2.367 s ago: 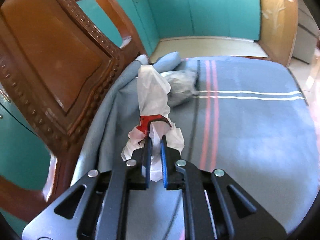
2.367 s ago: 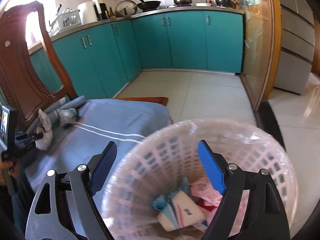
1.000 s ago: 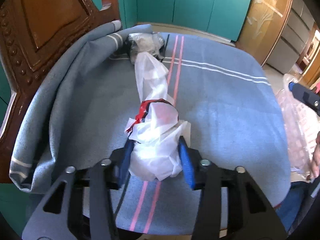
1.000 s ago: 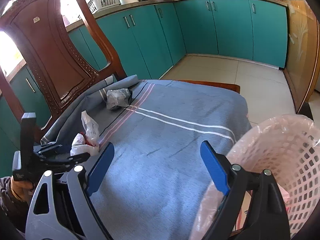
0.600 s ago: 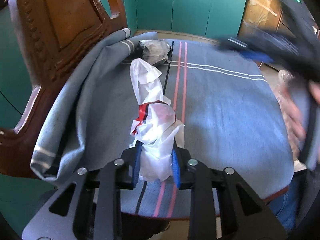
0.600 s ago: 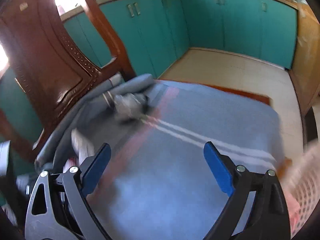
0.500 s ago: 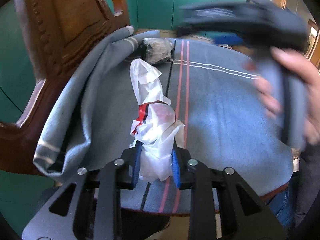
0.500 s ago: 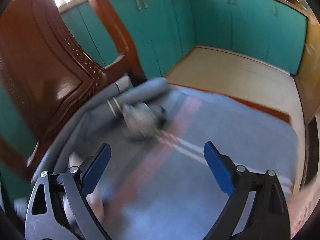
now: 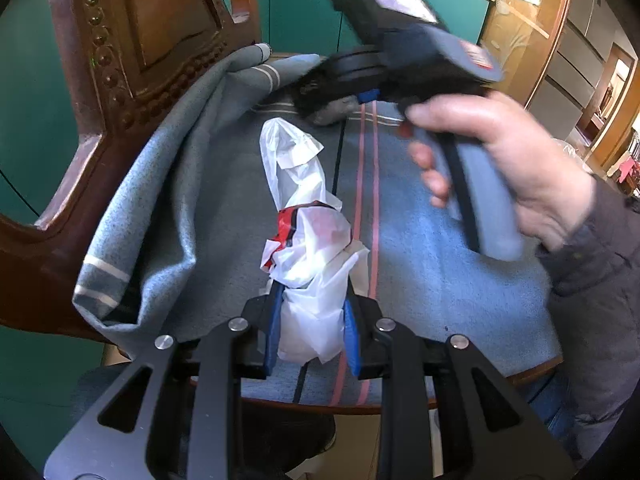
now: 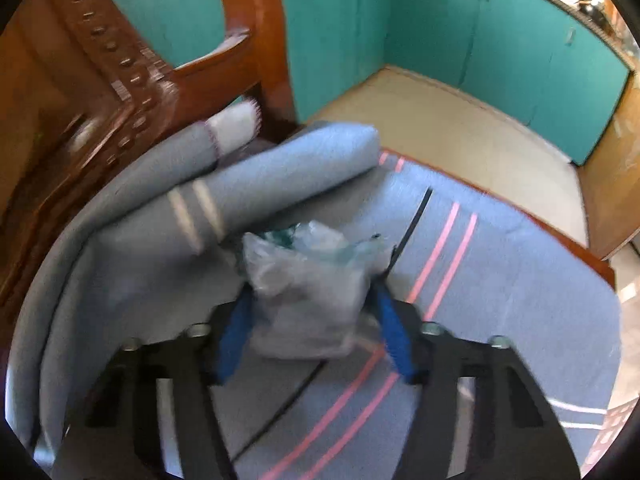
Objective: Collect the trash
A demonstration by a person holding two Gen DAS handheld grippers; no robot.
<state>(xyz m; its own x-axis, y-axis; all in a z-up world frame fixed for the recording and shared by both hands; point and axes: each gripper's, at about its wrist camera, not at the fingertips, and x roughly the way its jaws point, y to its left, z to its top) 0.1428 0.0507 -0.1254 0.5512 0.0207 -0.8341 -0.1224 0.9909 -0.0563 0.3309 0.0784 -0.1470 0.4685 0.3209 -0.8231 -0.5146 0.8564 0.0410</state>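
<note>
The right wrist view is blurred, so whether the pads already press is hard to tell. There the right gripper [image 10: 312, 316] is closing around a crumpled clear plastic bag [image 10: 304, 280] (greyish, teal-tinted) lying on the blue blanket [image 10: 500, 280]. The left gripper [image 9: 310, 320] is clamped on a white plastic bag [image 9: 308, 248] with red print, over the same blanket.
</note>
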